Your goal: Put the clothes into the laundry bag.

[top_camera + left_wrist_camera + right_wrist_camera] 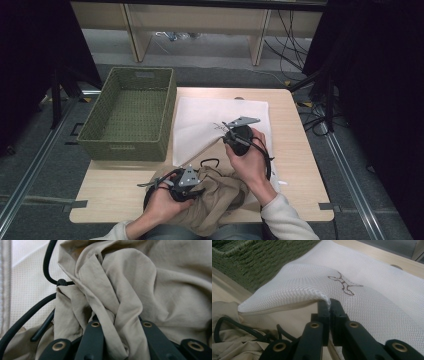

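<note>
A person seated at a pale wooden table (300,165) works two hand-held tools over laundry: the left claw (120,327) is clamped on a bunched fold of a beige garment (155,285), which lies crumpled at the near edge of the table and partly over the person's lap, a black drawstring cord (47,262) looping out beside it. The right claw (329,306), its jaws closed tight, pinches the raised rim of a white mesh laundry bag (372,285), lifting that edge off the table so the bag's mouth gapes toward the garment. The bag is spread across the middle of the table, just beside a green woven basket (131,112) that stands at the far left corner. A small brown stitched emblem (344,285) marks the mesh near the pinched rim (its shape is a looping figure; no lettering can be read). A grey label on the basket's far wall is too small to read.
</note>
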Tool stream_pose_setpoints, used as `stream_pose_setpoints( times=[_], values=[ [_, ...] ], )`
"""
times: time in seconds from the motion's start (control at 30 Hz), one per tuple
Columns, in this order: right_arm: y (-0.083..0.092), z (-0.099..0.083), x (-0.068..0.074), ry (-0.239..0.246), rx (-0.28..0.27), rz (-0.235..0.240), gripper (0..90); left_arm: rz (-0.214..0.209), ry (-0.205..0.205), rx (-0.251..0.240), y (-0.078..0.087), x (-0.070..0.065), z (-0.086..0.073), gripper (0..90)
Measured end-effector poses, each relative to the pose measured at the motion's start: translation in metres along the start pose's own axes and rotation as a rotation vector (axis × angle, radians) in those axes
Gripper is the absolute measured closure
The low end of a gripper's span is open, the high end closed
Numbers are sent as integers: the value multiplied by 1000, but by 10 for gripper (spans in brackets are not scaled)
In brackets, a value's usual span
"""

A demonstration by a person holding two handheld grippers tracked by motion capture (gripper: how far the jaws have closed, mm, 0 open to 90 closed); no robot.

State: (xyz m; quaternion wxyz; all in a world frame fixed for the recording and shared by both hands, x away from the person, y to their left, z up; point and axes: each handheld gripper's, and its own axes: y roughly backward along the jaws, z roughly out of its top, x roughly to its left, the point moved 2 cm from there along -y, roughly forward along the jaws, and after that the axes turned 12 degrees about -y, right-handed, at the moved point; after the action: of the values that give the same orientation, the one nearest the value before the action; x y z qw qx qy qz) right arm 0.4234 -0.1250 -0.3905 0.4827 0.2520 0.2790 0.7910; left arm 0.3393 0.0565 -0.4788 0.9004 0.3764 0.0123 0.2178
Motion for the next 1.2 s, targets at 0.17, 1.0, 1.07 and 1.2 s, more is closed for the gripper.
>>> stream_pose_setpoints(
  times=[0.17, 1.0, 1.07, 1.2],
  values=[
    [1, 0, 3, -15, -4, 6, 885, -3, 38, -67, 9, 5, 11, 815],
    [7, 1, 10, 15, -21, 27, 885, 132, 112, -106, -27, 52, 42, 785],
    [6, 1, 9, 28, -18, 30, 885, 124, 118, -101, -30, 54, 42, 753],
    [5, 1, 7, 31, -18, 18, 885, 142, 118, -119, -27, 53, 43, 623]
  ],
)
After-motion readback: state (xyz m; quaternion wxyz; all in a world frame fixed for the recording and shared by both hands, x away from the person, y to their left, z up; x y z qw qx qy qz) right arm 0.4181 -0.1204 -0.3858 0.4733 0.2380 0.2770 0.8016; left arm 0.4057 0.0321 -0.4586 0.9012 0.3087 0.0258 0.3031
